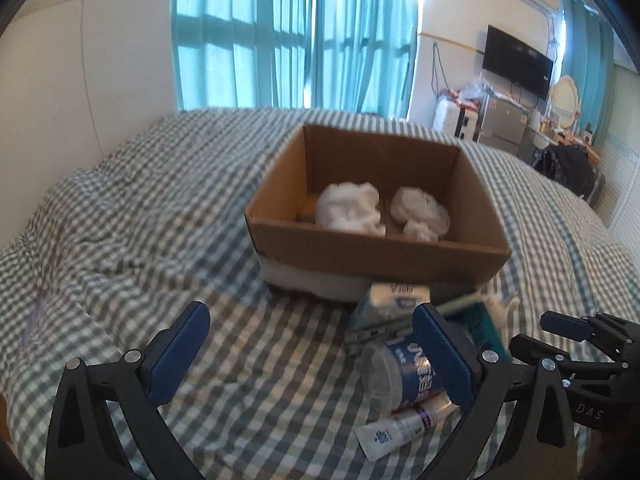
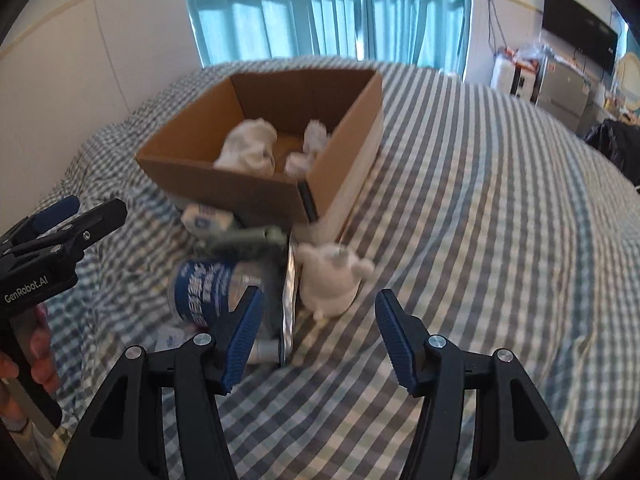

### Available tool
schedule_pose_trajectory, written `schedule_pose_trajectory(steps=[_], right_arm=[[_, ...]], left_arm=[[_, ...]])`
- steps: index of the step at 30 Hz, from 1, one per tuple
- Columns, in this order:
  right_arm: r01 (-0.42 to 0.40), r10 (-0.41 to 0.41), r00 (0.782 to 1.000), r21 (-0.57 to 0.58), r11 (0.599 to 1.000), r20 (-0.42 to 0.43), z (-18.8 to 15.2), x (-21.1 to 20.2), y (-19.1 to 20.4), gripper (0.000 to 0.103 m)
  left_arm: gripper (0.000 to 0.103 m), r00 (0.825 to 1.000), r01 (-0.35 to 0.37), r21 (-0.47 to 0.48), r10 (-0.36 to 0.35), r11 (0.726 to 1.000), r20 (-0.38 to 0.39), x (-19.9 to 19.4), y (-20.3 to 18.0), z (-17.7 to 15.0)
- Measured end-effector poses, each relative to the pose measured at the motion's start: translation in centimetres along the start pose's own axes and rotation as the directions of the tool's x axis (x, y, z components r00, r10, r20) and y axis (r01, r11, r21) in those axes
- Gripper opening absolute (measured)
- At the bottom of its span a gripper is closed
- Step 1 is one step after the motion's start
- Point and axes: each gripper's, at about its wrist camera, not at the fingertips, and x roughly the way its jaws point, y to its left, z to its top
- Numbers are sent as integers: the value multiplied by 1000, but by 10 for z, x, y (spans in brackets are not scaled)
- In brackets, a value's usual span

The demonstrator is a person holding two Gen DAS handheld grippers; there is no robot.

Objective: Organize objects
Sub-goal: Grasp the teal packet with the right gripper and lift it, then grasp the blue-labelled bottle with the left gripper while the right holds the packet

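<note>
An open cardboard box stands on the checked bed and holds two white cloth bundles; it also shows in the right wrist view. In front of it lies a pile: a blue-labelled jar, a white tube, a tissue pack and a white plush toy. My left gripper is open and empty, its right finger beside the jar. My right gripper is open and empty, just short of the plush toy.
The green-checked bedspread is rumpled at the left. A white wall runs along the left, teal curtains hang behind the bed. A TV and cluttered furniture stand at the far right.
</note>
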Motion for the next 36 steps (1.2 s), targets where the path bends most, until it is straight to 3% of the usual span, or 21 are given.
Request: schedule_pose_trajectory(steps=[6,11,14,17,21,30,33,36], right_arm=[[53,-56,996,-49,997,-69,-11,27,8,47],[-5,0,994,-40,999,-111,-18,37,11,12],[-2,-2,997,-56,998,-72,-20,25,15,9],[60,-59,998,-78,995,24,-19,1,14,9],[66,-61,991,-34,997,122,-22,-31,1,9],[113,-121,976,50,992,183,-21,-58,-27,7],[112,-126,976,81,990,178,-23,-62,-38,7],[109,-124,976,96,989,176,-25,-63,-44,7]], left_arm=[[103,999,6,8,-6,1000,-48,14,-1,-17],[103,997,19,2,-19,1000,-81,18,-1,-28],[103,996,20,17,-19,1000,-91,15,-6,-33],[103,994,36,19,-34,999,-100,10,-13,-36],[103,992,66,30,-62,997,-111,6,-30,-38],[103,979,121,4,-119,993,-163,21,-77,-41],[103,983,88,-3,-87,996,-159,30,-88,-41],[103,989,13,41,-7,999,-151,42,-99,-40]])
